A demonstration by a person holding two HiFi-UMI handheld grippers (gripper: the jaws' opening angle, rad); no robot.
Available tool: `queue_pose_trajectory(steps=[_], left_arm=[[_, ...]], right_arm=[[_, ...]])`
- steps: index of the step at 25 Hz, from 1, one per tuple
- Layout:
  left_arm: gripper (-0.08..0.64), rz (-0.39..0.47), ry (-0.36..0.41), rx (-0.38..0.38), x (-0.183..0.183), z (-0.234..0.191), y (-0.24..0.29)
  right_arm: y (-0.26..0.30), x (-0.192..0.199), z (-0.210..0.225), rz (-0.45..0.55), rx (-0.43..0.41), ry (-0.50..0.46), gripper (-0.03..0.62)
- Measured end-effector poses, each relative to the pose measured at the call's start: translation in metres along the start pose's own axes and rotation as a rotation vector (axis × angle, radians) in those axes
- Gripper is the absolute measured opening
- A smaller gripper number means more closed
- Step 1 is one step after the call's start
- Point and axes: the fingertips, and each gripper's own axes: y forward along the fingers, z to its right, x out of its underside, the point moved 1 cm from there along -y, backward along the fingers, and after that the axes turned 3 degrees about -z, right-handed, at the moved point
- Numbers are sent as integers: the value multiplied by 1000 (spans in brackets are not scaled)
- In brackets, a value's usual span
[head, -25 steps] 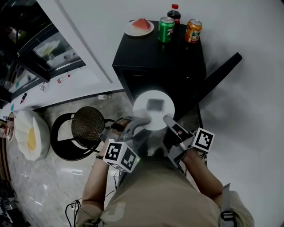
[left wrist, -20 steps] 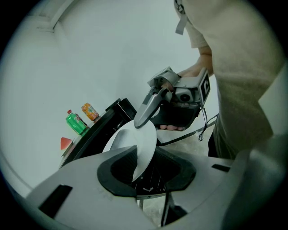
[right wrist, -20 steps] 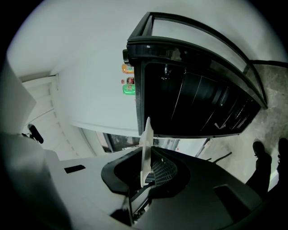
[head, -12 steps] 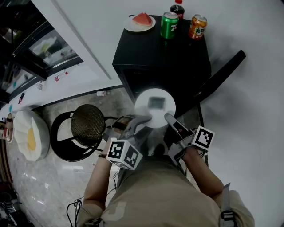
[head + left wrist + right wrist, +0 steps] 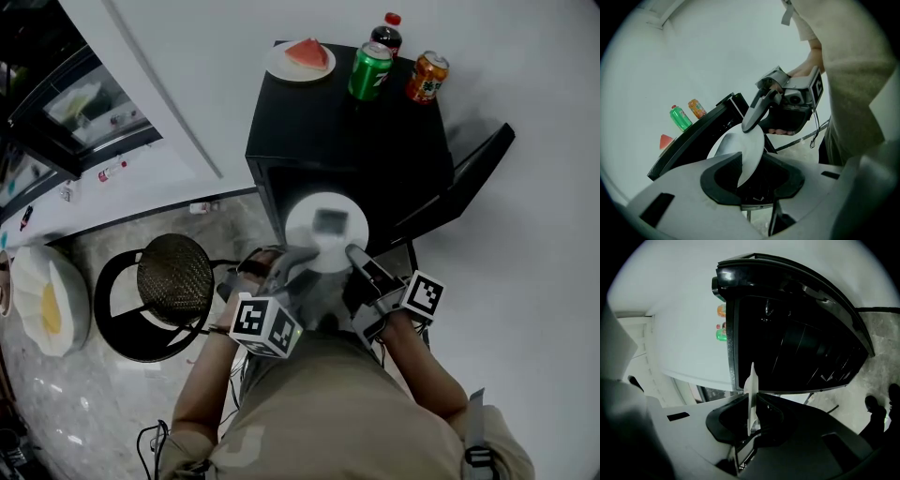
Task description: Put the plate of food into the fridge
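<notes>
While the fingers of the left gripper (image 5: 752, 176) clamp the plate (image 5: 750, 147) by one rim, those of the right gripper (image 5: 750, 420) pinch the opposite rim, which shows edge-on between them. The right pair has just been closing further onto it. Both pairs stand only a little apart, the thin white edge filling each gap. Held this way, the plate hangs in the air between the two grippers, just ahead of the person's body. A small grey piece of food (image 5: 328, 222) lies near its middle, too blurred to tell what it is.

Straight beyond the plate is the fridge (image 5: 337, 141), a low black box. Its door (image 5: 469, 173) is swung wide open to the right, so the dark inside faces the right gripper. The plate is outside it, at the open front and below the top edge.

On the fridge's top, along the far edge, sits a second plate (image 5: 281, 67) bearing a watermelon slice (image 5: 307, 52). Beside it stand a green can (image 5: 369, 70), a dark bottle (image 5: 386, 33) with a red cap just behind that can, and an orange can (image 5: 427, 77) at the right.

Left of the fridge, on the marbled floor (image 5: 94, 394), stands a round black stool (image 5: 173, 281) with a woven seat.
</notes>
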Motion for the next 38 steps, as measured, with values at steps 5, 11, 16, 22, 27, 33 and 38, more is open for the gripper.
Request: queue_pose_trajectory(steps=[5,11,16,22,27,33,38], left_arm=[[110,0,19,10,13,-6,3],[112,13,35,14,25,-14,7],[117,18,43,0,35,-20,4],[118,13,37,-25,54,-30,0],[117,34,4,-39,57,-33,1],[117,41,2,-34,49,-35,12],[117,20,-36,-42,47,-40,27]], right_arm=[[12,1,8,13,24,34,41],[23,0,14,39,47,50,40],[32,5,16,59,55,93,37],[35,0,25,103,97,97,37],[35,-5,27,129,106,84,37],[43,-18,33,131,99,78,37],[50,-29,40,107,105,78,37]])
